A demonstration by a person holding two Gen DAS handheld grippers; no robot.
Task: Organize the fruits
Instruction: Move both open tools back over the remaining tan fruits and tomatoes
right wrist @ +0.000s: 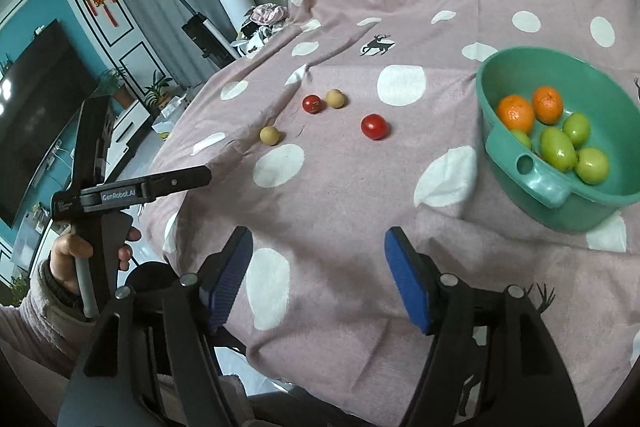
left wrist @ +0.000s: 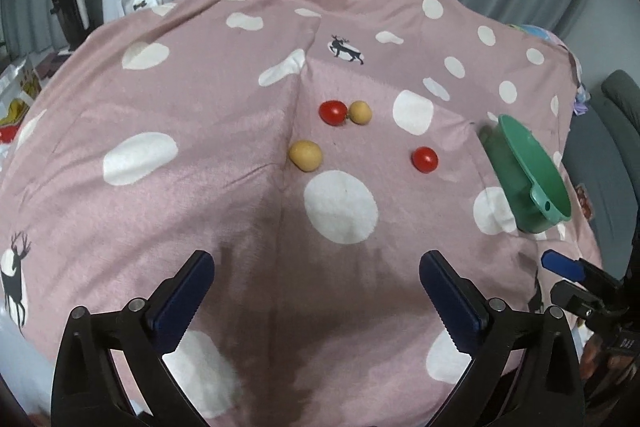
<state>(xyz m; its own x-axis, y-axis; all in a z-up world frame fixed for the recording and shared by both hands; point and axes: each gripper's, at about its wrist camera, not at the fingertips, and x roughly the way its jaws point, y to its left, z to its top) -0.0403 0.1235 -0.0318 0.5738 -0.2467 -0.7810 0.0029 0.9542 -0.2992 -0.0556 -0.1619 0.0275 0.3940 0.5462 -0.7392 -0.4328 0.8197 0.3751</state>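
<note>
Green bowl (right wrist: 560, 143) sits on the pink spotted cloth (right wrist: 340, 195), to my right. In it: two oranges (right wrist: 516, 113), side by side toward the far wall, and four green fruits (right wrist: 558, 149) bunched beside them near the handle. From my left wrist view the bowl (left wrist: 524, 167) shows only its outer side and rim.

Loose on the cloth, well apart from the bowl: two red tomatoes and two tan round fruits. One tomato (left wrist: 332, 112) touches a tan fruit (left wrist: 360, 112); the other tan fruit (left wrist: 305, 155) and other tomato (left wrist: 425, 159) lie alone.

My left gripper (left wrist: 316, 291) hovers low over the cloth, fingers spread wide, holding nothing. My right gripper (right wrist: 318, 275) likewise gapes, nothing between its pads. My left hand (right wrist: 80, 255) wraps the handle.
</note>
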